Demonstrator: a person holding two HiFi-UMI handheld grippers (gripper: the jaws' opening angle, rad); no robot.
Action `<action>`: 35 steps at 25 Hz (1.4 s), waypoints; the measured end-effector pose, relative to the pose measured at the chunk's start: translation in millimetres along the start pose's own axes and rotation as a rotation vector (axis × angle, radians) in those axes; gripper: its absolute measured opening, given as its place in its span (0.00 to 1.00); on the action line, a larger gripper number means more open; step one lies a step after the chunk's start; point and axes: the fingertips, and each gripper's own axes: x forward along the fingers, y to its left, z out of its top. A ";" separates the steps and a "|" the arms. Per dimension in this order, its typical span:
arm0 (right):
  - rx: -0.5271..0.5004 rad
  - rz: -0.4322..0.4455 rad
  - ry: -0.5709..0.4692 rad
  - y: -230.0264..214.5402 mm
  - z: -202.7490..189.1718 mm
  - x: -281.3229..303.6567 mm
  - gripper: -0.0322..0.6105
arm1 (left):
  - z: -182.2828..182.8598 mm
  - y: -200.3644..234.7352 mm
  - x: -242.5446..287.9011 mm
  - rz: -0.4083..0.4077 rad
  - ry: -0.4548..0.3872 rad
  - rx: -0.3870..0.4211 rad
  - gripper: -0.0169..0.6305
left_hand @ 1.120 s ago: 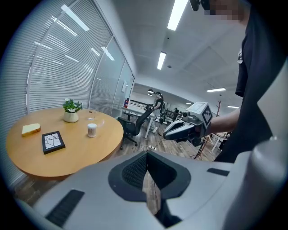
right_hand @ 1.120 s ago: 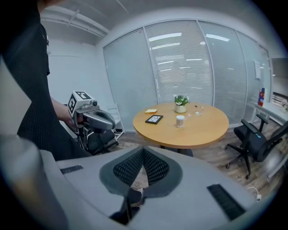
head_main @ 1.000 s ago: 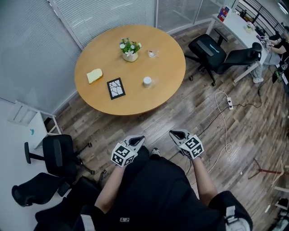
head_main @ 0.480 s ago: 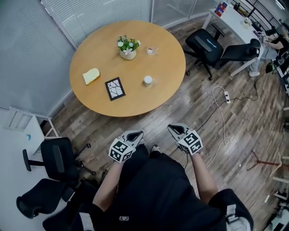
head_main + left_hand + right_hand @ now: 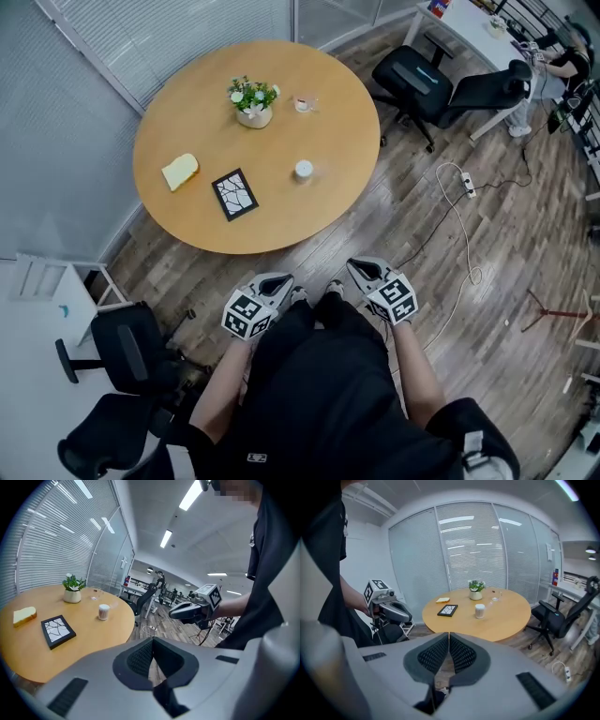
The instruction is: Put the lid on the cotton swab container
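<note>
A strip of bare wooden floor (image 5: 309,255) is seen between the round table (image 5: 342,141) and the left gripper (image 5: 279,281) and right gripper (image 5: 360,269). The near table edge is unobstructed. The cotton swab container (image 5: 304,170) is bordered by bare tabletop on its near and right sides. A black-framed tile (image 5: 233,193) is found to its left, with a potted plant (image 5: 251,99) and a small clear item (image 5: 302,103) beyond it. An office chair (image 5: 411,77) is parked at the table's far right.
</note>
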 end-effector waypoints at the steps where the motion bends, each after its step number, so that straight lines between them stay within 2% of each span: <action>1: 0.014 -0.006 -0.002 -1.8 -1.4 -1.5 0.06 | 1.4 0.1 1.3 -0.005 0.003 0.002 0.04; 6: 0.049 -0.013 0.007 -11.6 -10.0 -1.2 0.06 | 9.6 4.1 9.0 -0.014 0.004 0.007 0.04; 11: 0.051 0.002 0.002 -28.7 0.3 11.1 0.06 | 18.0 13.9 17.0 0.007 -0.001 -0.003 0.04; 18: 0.012 0.051 -0.008 -58.0 24.5 29.8 0.06 | 31.2 29.3 33.2 0.053 -0.002 -0.026 0.04; 28: -0.051 0.147 0.021 -116.2 34.3 37.3 0.06 | 60.3 41.8 85.1 0.135 -0.005 -0.069 0.04; 35: -0.069 0.204 0.055 -157.0 20.4 33.4 0.06 | 81.0 39.6 124.8 0.185 -0.044 -0.121 0.04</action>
